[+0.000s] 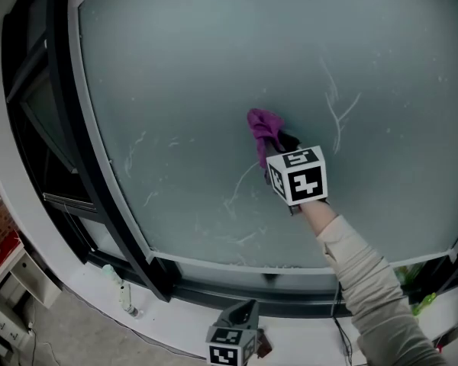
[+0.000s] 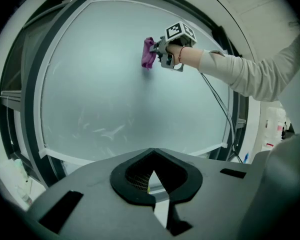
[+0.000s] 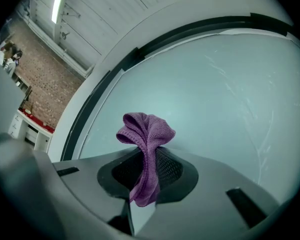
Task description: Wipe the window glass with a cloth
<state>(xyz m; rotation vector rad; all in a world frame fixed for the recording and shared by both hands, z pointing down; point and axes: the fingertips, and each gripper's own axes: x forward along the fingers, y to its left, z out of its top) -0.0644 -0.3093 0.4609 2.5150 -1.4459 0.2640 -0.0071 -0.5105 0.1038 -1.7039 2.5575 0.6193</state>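
Pinching purple cloth (image 1: 262,126) tight in right gripper (image 3: 147,170) | holding it at window glass (image 1: 198,75) centre | hanging left gripper (image 2: 153,183) at 6 o'clock, jaws together, empty

Cool, diffuse light is coming through the frosted window glass (image 1: 214,67), spreading evenly and casting no hard shadows. Faint streaks (image 1: 337,109) on it are catching the light as pale scratches. The wide lenses are bending the window frame (image 1: 76,151) into curves, and black vignetting is closing in on the corners of both gripper views. A ceiling strip light (image 3: 59,3) is glaring at the right gripper view's upper left. The cloth (image 3: 147,134) is showing sharp, while the left gripper (image 2: 153,173) body is blurring close to its lens.
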